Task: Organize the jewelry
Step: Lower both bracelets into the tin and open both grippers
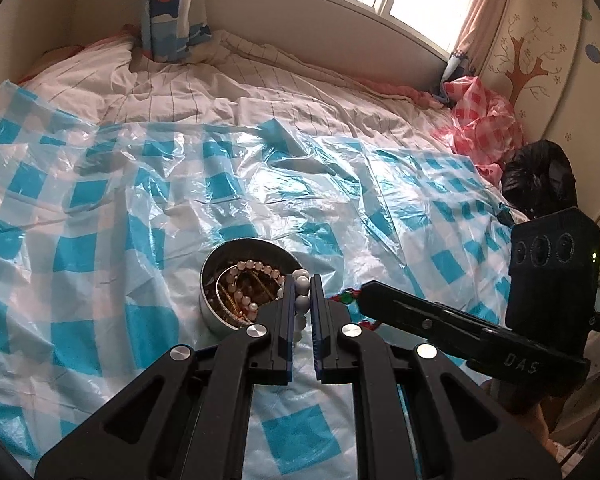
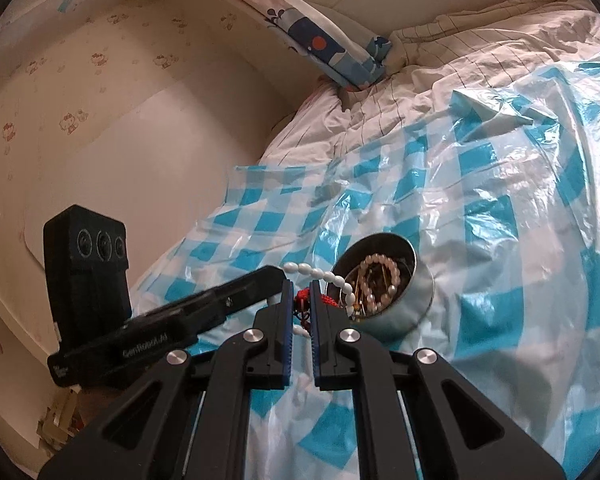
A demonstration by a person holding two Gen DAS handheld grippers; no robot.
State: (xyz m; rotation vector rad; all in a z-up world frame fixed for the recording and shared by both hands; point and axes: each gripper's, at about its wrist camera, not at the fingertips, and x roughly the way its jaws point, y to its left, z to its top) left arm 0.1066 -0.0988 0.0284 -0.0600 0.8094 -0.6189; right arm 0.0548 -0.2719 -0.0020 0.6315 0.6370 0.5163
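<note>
My left gripper (image 1: 302,280) is shut on a strand of white beads (image 1: 301,302) just right of a round metal tin (image 1: 208,304). The tin holds a pearl bracelet (image 1: 256,266) and gold pieces. In the right wrist view my right gripper (image 2: 302,286) is shut on a red knotted cord (image 2: 300,298) that joins the same white beads (image 2: 328,276), which arc over the rim of the tin (image 2: 412,304). The two grippers' tips nearly meet beside the tin. The right gripper (image 1: 366,292) comes in from the right, the left gripper (image 2: 278,276) from the left.
A crinkled blue-and-white checked plastic sheet (image 1: 260,184) covers the bed. A blue patterned pillow (image 1: 172,12) leans at the headboard. A pink checked bag (image 1: 480,120) and a black bag (image 1: 540,176) lie at the bed's right edge. A wall (image 2: 120,140) runs along the bed's left side.
</note>
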